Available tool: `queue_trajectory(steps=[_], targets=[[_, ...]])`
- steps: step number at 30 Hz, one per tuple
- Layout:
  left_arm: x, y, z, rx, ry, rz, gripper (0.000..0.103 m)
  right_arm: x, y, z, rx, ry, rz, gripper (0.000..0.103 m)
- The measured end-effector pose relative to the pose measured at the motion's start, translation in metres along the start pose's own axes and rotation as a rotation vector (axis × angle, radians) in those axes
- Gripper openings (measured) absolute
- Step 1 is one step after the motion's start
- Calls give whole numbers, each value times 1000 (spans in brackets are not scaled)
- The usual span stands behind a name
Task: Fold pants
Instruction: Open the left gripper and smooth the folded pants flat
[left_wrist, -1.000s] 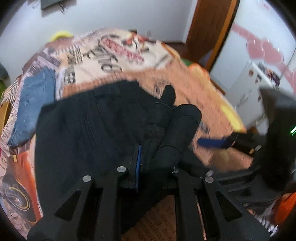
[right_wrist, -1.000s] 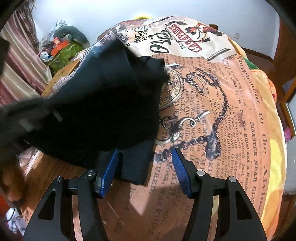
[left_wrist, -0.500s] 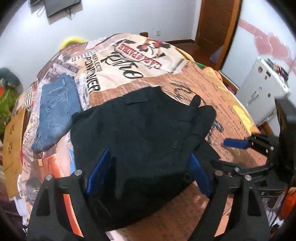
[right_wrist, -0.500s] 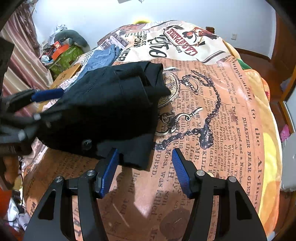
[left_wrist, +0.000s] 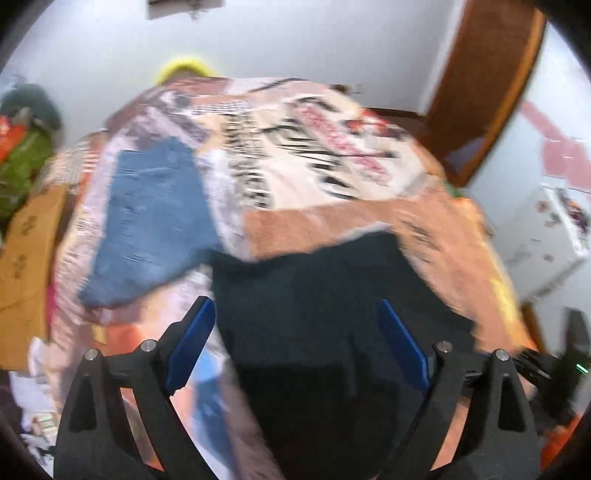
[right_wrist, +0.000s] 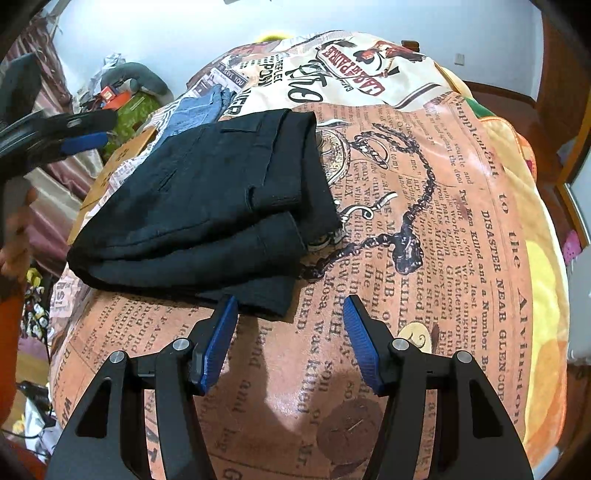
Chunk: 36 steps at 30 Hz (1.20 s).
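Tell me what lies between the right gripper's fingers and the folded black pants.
Nothing but bare printed blanket: in the right wrist view the right gripper, fingers apart, hangs just short of the black pants, whose lowest corner almost meets the left finger.

Black pants: folded into a compact, layered bundle, flat on the newspaper-print bedspread. Pocket seam faces up; folded edges stacked along the right side, one lower layer protruding toward the camera. Blurred in left-wrist view.
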<state>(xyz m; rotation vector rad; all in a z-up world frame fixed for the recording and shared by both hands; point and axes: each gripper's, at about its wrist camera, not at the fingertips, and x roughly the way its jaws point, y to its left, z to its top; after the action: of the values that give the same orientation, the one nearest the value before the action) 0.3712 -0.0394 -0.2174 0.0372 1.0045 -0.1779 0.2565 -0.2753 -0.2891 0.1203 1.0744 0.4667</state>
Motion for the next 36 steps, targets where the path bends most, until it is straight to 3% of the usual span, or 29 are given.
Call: queue_trajectory(steps=[3,9,13,14,16,20,27,36], targets=[[35,19,20,-21,38,100,90,-1,0,0,5,-3,6,56],[112,55,45,-126,186,137,90,0,-2,0,24,-5,9,56],[155,58,31,-88,306,188,91,-2,-4,1,31,-5,-3,56],[158,59,25,-82,305,180,91,-3,-5,1,32,-6,-6,56],[152,67,15,-126,271,145,93,-5,-7,0,33,-8,-14,56],[134,81,-2,-171,295,99,93,-11,-10,1,46,-22,-33,56],[81,64,-58,-27,278,209,93,-31,-6,-2,56,-71,-41,56],[0,52,-135,-95,226,109,93,-54,10,-6,32,-126,-60,55]])
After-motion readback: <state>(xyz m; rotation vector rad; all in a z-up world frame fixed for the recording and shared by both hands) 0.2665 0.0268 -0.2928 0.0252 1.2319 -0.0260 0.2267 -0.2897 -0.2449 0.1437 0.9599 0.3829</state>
